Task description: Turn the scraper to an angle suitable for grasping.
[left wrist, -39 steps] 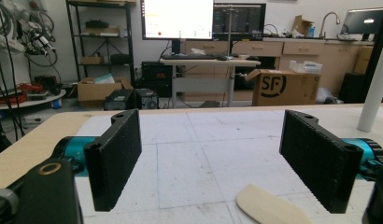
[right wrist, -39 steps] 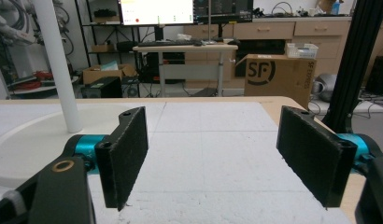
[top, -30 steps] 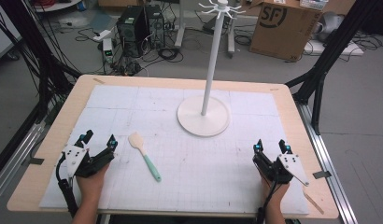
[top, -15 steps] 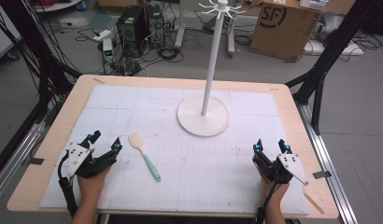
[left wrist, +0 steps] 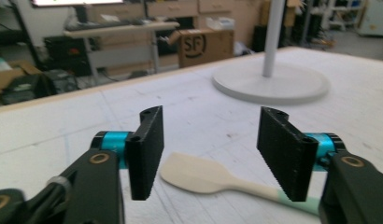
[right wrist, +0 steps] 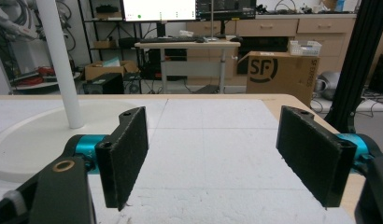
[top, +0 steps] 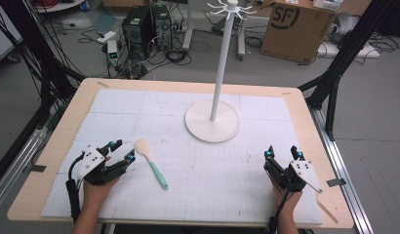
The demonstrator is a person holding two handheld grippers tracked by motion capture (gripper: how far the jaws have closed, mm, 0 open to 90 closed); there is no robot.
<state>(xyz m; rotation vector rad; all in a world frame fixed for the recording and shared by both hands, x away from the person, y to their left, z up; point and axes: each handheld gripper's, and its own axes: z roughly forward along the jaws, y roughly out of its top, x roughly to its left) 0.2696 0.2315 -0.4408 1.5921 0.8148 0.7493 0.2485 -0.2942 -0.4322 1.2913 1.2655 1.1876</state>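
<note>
Left gripper (top: 121,155): jaws wide, pointing at two o'clock toward the spatula (top: 150,162).
Spatula: flat on the mat, blade between the jaws in the left gripper view.
Right gripper (top: 283,157): jaws wide, holding nothing.

A light wooden table (top: 305,105) with a white gridded foam mat (top: 115,105) on top stands on a grey floor (top: 373,126). Black metal frame struts (top: 351,44) rise at its corners. Beyond the far edge a black computer tower (top: 139,24) sits among tangled black cables (top: 176,51), and a brown cardboard box printed SF (top: 295,24) rests on the floor. The right gripper view shows a wooden desk with drawers (right wrist: 292,25), a lit monitor (right wrist: 159,9) and a low wooden bench (right wrist: 189,46) under even indoor light
</note>
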